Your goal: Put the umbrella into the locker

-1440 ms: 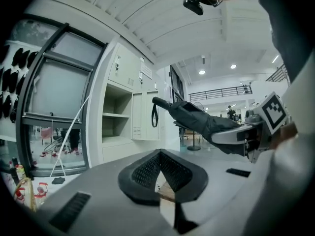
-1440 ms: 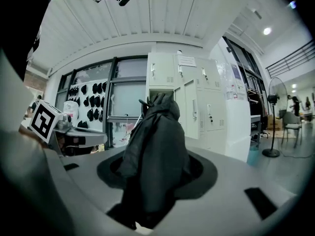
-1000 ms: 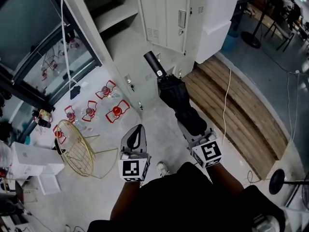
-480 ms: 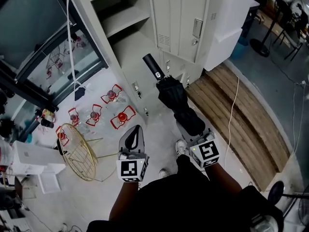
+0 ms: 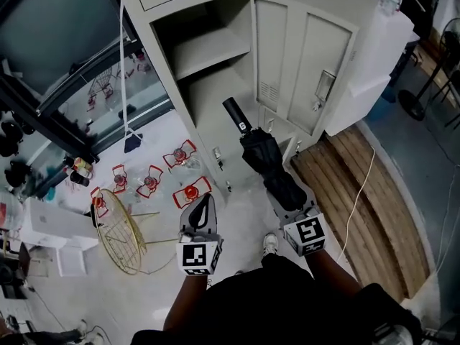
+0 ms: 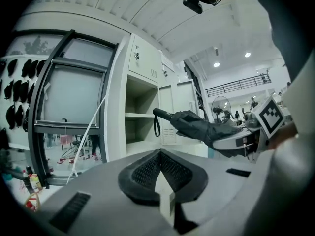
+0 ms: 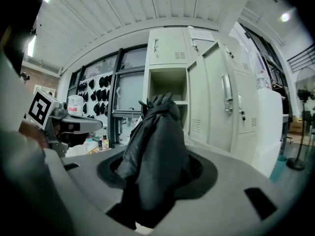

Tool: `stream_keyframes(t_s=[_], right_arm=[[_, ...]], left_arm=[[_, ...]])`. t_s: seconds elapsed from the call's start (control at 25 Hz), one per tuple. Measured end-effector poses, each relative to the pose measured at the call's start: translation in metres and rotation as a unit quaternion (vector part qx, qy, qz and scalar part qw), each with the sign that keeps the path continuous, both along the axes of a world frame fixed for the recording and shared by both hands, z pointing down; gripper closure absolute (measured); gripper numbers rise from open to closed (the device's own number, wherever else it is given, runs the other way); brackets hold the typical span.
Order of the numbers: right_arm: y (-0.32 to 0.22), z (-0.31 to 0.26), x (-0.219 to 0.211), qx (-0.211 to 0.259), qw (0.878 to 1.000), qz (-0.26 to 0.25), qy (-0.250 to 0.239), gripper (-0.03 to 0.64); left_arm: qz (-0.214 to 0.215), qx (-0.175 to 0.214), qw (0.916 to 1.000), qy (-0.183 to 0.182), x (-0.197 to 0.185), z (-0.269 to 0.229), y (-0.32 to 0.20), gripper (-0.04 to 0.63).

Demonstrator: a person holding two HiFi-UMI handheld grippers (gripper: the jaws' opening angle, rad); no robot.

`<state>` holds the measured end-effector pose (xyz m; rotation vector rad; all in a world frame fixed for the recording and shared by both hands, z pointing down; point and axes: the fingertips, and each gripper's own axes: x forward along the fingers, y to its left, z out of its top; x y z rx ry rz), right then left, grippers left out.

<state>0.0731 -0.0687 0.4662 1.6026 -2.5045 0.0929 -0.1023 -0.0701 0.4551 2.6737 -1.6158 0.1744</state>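
Note:
A folded black umbrella [image 5: 267, 162] sticks forward out of my right gripper [image 5: 287, 195], which is shut on its fabric end. Its handle [image 5: 236, 115] points at the open compartment of the pale grey locker [image 5: 215, 85], just short of the opening. In the right gripper view the umbrella [image 7: 156, 146] fills the space between the jaws, with the locker [image 7: 167, 90] straight ahead. My left gripper [image 5: 205, 200] hangs to the left, shut and empty, its pads [image 6: 147, 170] pressed together. From the left gripper view the umbrella [image 6: 197, 127] crosses in front of the locker's shelf [image 6: 140, 115].
The locker's door [image 5: 316, 70] stands open to the right of the compartment. Several red wire stands [image 5: 188, 190] and a gold wire basket [image 5: 118, 228] lie on the floor at left. A wooden platform [image 5: 359, 200] with a white cable [image 5: 356, 192] runs at right.
Both grippers and the person have moved closer to the locker. The umbrella's handle has come from the locker's base up to its open compartment. Neither grip has changed.

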Motion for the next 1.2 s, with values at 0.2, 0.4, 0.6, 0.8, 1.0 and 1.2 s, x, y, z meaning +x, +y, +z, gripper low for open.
stream_keyframes(t_s=[0.2,0.4,0.6,0.8,1.0,1.2], right_arm=[[-0.036,0.002,0.007,-0.006,1.0,-0.025,0.001,0.4],[-0.069,0.006,0.013,-0.011,0.999,-0.049,0.005,0.4],[-0.097,0.017,0.015,-0.006,0.997,-0.074,0.007,0.4],[-0.123,0.018,0.007,-0.015,0.996,-0.08,0.018,0.4],[-0.15,0.02,-0.007,-0.022,0.997,-0.074,0.025,0.4],[-0.18,0.022,-0.023,-0.03,0.997,-0.061,0.032,0.4]], left_arm=[[-0.032,0.004,0.9995,0.002,0.008,-0.006,-0.027,0.598],[-0.059,0.004,0.9982,0.001,0.017,-0.006,-0.046,0.598],[-0.094,0.003,0.9955,-0.003,0.015,-0.005,-0.058,0.598],[-0.103,0.006,0.9947,-0.001,0.012,-0.009,-0.074,0.598],[-0.096,0.017,0.9952,0.001,0.003,-0.016,-0.096,0.598],[-0.092,0.019,0.9955,0.007,-0.009,-0.018,-0.119,0.598]])
